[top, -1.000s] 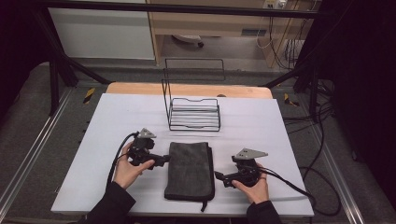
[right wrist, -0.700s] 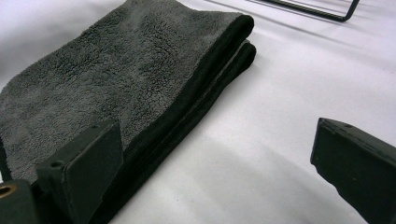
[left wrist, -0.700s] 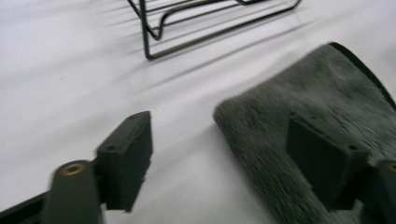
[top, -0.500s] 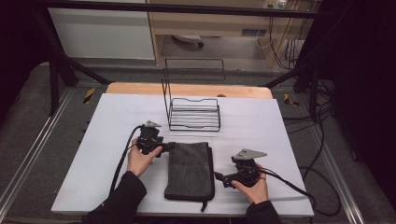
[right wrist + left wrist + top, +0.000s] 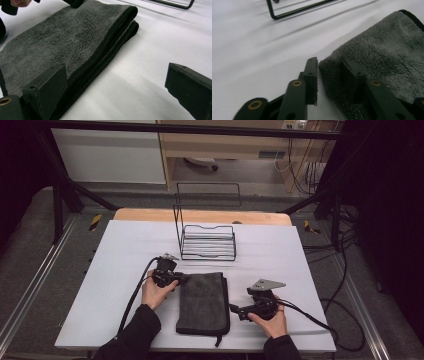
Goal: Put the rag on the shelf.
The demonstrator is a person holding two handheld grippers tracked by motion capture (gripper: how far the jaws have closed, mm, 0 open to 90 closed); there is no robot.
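We see a folded grey towel point(image 5: 203, 302) lying flat on the white table point(image 5: 310, 255), low in the middle of the high view. It is soft and thick, with a dark sewn edge along its right side.

We think the job now is to grab the towel at two spots and lift it. To do that well, we should get one jaw under the cloth and one on top, then squeeze on all the layers so none slip out. Both sides should go up together so the towel stays neat.

The left gripper point(image 5: 181, 279) is at the towel's upper left corner. In the left gripper view its jaws are a little way apart, with the corner of the towel point(image 5: 384, 57) between them. One jaw sits on the fluffy top. It has not pinched it yet.

The right gripper point(image 5: 235, 309) is just beside the towel's lower right edge. Its jaws are wide apart and hold nothing; one jaw lies on the towel point(image 5: 62, 45).

Behind the towel, in the middle of the frame, stands a black wire rack point(image 5: 207, 241).
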